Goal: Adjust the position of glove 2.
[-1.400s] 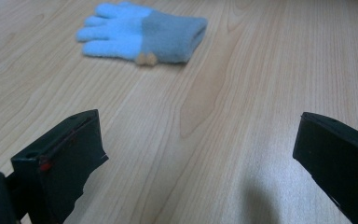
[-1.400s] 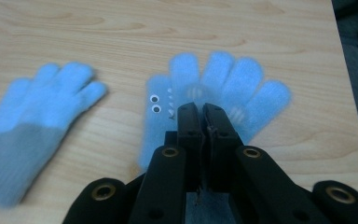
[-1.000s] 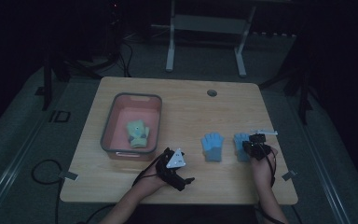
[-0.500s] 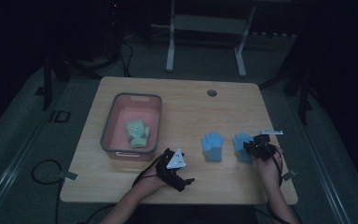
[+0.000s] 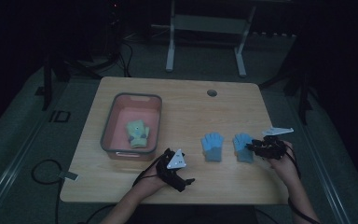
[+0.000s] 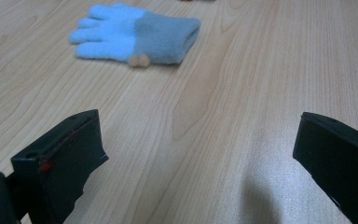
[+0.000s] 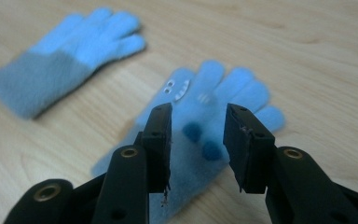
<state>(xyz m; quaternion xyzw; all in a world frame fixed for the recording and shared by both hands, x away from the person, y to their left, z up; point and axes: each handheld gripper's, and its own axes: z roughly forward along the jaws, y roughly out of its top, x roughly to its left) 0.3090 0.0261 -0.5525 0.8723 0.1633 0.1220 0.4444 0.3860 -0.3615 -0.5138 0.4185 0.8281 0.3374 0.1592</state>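
Looks like a dim lab or recording studio, not anyone's home. One wooden desk with a cable hole near its far edge sits on grey carpet, cables run loose across the floor, and a metal stand is parked past the desk's far edge.

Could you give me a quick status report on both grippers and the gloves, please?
Left gripper open, idle. Right gripper opening, jaws over right blue glove, not gripping. Left blue glove flat, nothing in the way.
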